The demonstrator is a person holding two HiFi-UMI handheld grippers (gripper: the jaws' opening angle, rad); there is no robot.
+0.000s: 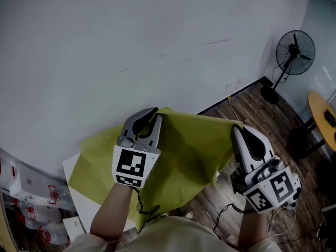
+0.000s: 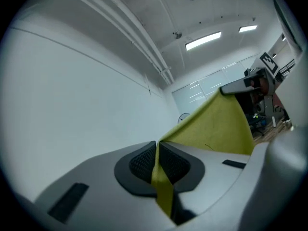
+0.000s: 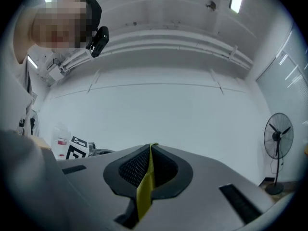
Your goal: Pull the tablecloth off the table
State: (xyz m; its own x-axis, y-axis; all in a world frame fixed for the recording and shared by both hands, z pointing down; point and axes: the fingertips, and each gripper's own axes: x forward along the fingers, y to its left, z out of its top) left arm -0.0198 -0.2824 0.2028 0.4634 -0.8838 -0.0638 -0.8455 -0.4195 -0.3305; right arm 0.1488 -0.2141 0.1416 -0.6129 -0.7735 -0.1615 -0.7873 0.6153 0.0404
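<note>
Your grey two-jaw left gripper (image 1: 150, 118) and right gripper (image 1: 237, 134) each pinch a top corner of the yellow-green fabric tablecloth (image 1: 184, 151), which hangs raised between them. Hold both pinches firm and level, then draw the trailing edge clear of the white table (image 1: 73, 169).

A black pedestal fan (image 1: 295, 53) stands on the wooden floor (image 1: 252, 112) by the white wall (image 1: 131, 35).
</note>
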